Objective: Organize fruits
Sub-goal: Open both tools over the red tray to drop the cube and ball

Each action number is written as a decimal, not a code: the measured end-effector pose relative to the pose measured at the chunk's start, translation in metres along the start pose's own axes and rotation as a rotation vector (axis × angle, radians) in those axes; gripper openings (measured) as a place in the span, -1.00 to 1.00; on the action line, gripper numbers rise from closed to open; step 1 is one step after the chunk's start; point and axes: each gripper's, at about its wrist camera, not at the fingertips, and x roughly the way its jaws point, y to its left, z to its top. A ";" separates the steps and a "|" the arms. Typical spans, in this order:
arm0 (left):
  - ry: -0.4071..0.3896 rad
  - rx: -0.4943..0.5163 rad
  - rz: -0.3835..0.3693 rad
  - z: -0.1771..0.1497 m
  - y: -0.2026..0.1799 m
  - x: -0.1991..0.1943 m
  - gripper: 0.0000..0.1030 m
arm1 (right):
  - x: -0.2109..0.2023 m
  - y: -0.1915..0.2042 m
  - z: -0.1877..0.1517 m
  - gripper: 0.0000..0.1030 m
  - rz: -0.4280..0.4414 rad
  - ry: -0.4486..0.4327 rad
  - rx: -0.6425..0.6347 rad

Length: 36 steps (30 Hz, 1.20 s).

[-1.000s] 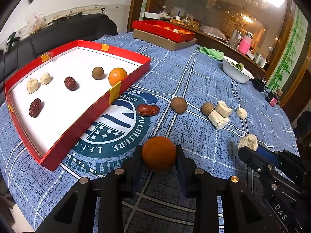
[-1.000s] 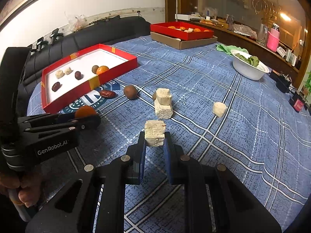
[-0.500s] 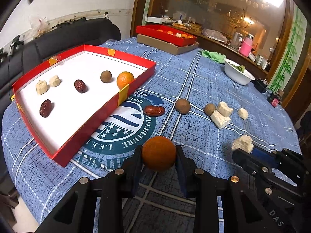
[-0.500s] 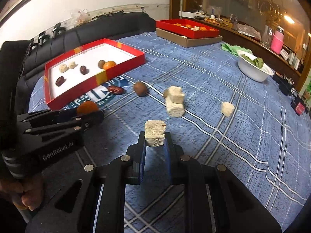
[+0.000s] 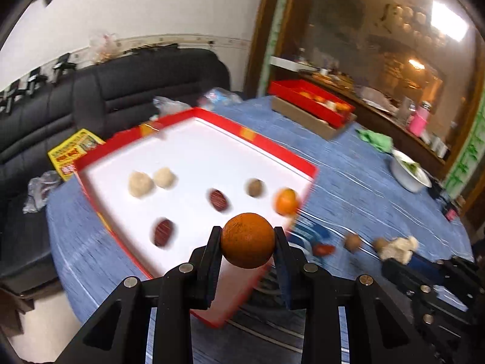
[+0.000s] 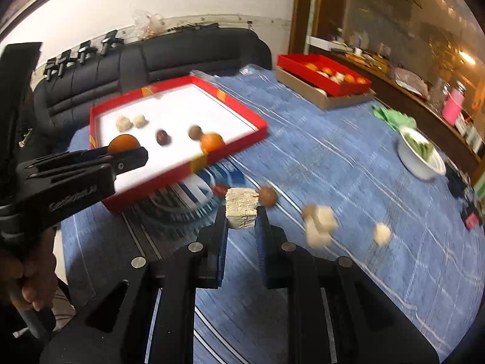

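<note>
My left gripper (image 5: 247, 241) is shut on an orange (image 5: 247, 239) and holds it above the near corner of the red tray (image 5: 266, 153). The tray holds two pale chunks (image 5: 140, 183), two dark dates (image 5: 163, 232), a brown fruit (image 5: 254, 187) and a second orange (image 5: 285, 201). My right gripper (image 6: 241, 217) is shut on a pale layered chunk (image 6: 241, 211), raised above the blue cloth. The left gripper with its orange (image 6: 123, 144) also shows in the right wrist view, over the tray (image 6: 242, 112).
Loose on the blue cloth lie a date (image 5: 323, 249), brown fruits (image 6: 268, 195) and pale chunks (image 6: 321, 223). A second red box (image 6: 324, 75) stands at the back. A white bowl (image 6: 423, 159) is at the right. A black sofa (image 5: 121, 88) lies beyond the table.
Both grippers have risen and swung left toward the red tray with their loads. The left one now holds its orange over the tray's near corner. The view is motion-blurred.
</note>
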 end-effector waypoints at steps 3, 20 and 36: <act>0.003 -0.011 0.045 0.012 0.016 0.011 -0.40 | 0.007 0.013 0.020 -0.68 0.020 -0.020 -0.019; 0.043 -0.056 0.141 0.043 0.048 0.057 -0.40 | 0.091 0.034 0.098 -0.68 0.092 0.019 0.008; 0.074 -0.072 0.161 0.047 0.060 0.081 -0.40 | 0.152 0.042 0.115 -0.68 0.105 0.099 0.014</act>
